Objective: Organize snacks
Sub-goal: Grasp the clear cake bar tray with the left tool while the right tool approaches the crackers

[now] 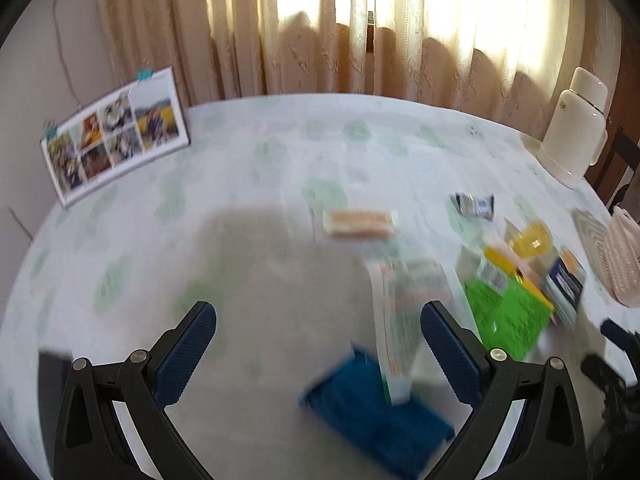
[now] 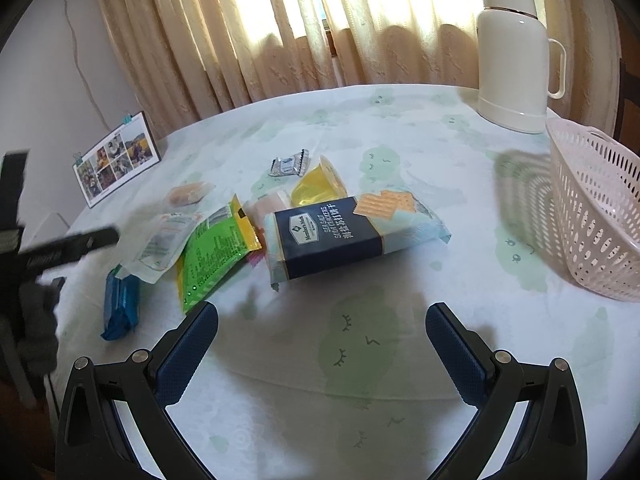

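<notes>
Several snacks lie on the tablecloth. In the right wrist view a soda cracker pack (image 2: 344, 236) lies just ahead of my open, empty right gripper (image 2: 322, 334). Left of it are a green-yellow packet (image 2: 216, 252), a white pouch (image 2: 168, 244), a blue packet (image 2: 120, 308), a yellow jelly cup (image 2: 318, 186), a silver candy (image 2: 289, 164) and a wrapped bun (image 2: 188, 194). A pink basket (image 2: 596, 212) stands at the right. In the blurred left wrist view my left gripper (image 1: 318, 334) is open and empty above the blue packet (image 1: 376, 408) and white pouch (image 1: 404, 320).
A white thermos jug (image 2: 516, 52) stands at the back right by the curtain. A photo calendar (image 2: 116, 160) stands at the back left near the wall. The left gripper's body (image 2: 64, 250) shows at the left edge of the right wrist view.
</notes>
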`<state>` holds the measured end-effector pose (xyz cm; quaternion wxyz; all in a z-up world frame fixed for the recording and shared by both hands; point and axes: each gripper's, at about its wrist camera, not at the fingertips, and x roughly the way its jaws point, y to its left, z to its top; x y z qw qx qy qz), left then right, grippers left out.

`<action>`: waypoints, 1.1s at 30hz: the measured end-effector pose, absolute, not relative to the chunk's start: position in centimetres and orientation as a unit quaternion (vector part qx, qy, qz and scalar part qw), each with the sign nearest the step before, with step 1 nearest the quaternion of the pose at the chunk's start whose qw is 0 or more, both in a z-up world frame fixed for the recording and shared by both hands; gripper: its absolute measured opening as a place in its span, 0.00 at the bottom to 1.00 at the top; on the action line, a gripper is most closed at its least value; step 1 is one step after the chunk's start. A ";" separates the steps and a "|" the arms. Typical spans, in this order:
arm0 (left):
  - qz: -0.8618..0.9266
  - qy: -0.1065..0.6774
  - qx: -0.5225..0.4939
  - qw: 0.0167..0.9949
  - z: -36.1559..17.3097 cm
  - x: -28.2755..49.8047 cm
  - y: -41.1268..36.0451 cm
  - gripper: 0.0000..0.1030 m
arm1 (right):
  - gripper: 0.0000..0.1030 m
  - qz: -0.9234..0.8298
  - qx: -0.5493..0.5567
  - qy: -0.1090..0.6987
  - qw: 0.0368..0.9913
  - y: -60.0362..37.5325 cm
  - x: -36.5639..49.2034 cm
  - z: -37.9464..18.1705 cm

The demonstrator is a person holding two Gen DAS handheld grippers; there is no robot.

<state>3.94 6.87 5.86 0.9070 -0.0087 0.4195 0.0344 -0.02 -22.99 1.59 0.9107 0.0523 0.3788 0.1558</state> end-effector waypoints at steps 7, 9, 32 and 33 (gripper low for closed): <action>0.011 0.445 0.001 0.896 5.3 8.9 5.7 0.98 | 1.00 0.159 0.057 0.372 0.913 -23.0 -0.3 1.7; 0.010 0.453 0.000 0.891 4.9 10.2 5.3 0.98 | 1.00 0.160 0.058 0.372 0.912 -23.0 -0.4 1.7; -0.004 0.510 -0.027 0.860 1.7 15.2 5.6 0.69 | 1.00 0.165 0.065 0.378 0.909 -23.0 -0.2 1.5; -0.005 0.507 -0.026 0.861 1.8 15.1 5.6 0.69 | 1.00 0.165 0.065 0.378 0.909 -23.0 -0.3 1.5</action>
